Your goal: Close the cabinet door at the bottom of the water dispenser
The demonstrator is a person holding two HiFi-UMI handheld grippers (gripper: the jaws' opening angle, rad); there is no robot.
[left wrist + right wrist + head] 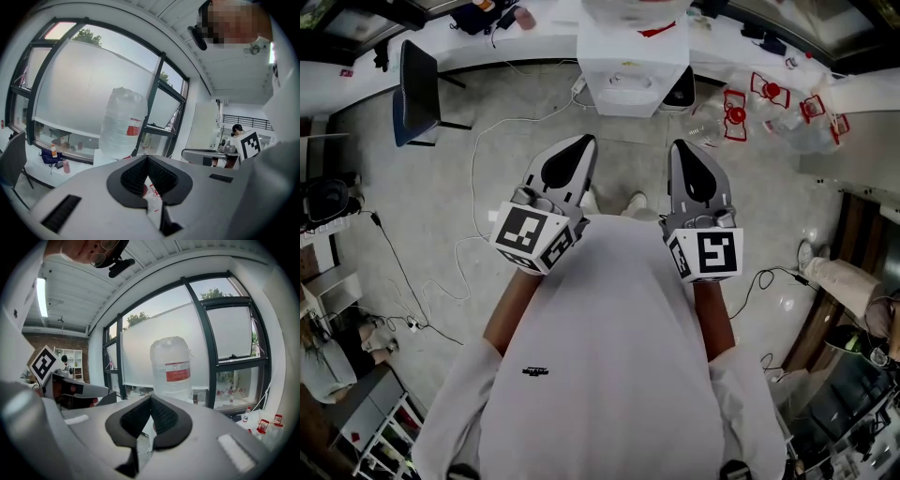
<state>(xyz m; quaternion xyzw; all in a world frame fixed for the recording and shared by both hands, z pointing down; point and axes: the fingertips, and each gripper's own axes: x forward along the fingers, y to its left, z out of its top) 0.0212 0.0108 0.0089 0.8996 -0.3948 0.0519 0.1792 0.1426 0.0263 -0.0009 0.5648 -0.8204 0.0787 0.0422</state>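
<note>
The white water dispenser (630, 58) stands straight ahead on the floor, and a large clear bottle (123, 124) (172, 365) sits on top of it. A dark panel (681, 90) shows at the right of its base; I cannot tell whether that is the cabinet door. Both grippers are held level at chest height, well short of the dispenser and pointing at it. The left gripper (584, 142) (147, 157) is shut with nothing between its pads. The right gripper (679, 146) (150, 397) is also shut and holds nothing.
A black chair (417, 94) stands at the far left by the white window counter (520, 45). White cables (478, 187) trail over the grey floor. Clear bottles with red holders (736, 114) lie right of the dispenser. A person's shoe (806, 255) shows at the right.
</note>
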